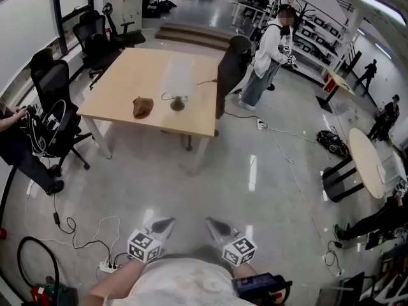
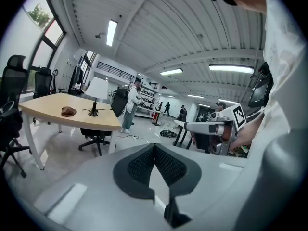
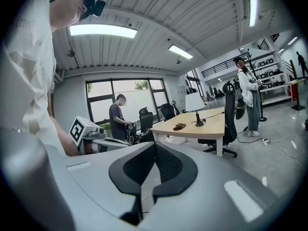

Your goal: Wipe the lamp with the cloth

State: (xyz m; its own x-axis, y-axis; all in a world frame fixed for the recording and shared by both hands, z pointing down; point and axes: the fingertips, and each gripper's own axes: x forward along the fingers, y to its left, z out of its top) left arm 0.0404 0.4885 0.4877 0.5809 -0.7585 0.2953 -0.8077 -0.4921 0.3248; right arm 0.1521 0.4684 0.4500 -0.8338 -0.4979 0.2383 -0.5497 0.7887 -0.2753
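Observation:
The lamp [image 1: 176,85], white shade on a dark base, stands on the wooden table [image 1: 127,75] far ahead. A brown cloth [image 1: 141,107] lies crumpled just left of it. Both grippers are low, close to my body and far from the table. My left gripper [image 1: 161,227] and right gripper [image 1: 217,227] point forward, side by side, each shut with nothing held. In the left gripper view the lamp [image 2: 96,97] and cloth [image 2: 68,111] sit small at the left. In the right gripper view the lamp [image 3: 196,105] and cloth [image 3: 179,126] show beyond the shut tips [image 3: 155,146].
Black office chairs [image 1: 54,107] stand left of the table and one [image 1: 229,72] at its right side. A person [image 1: 268,59] stands beyond that chair. Cables and a power strip [image 1: 108,266] lie on the glossy floor. A round table [image 1: 366,161] is at the right.

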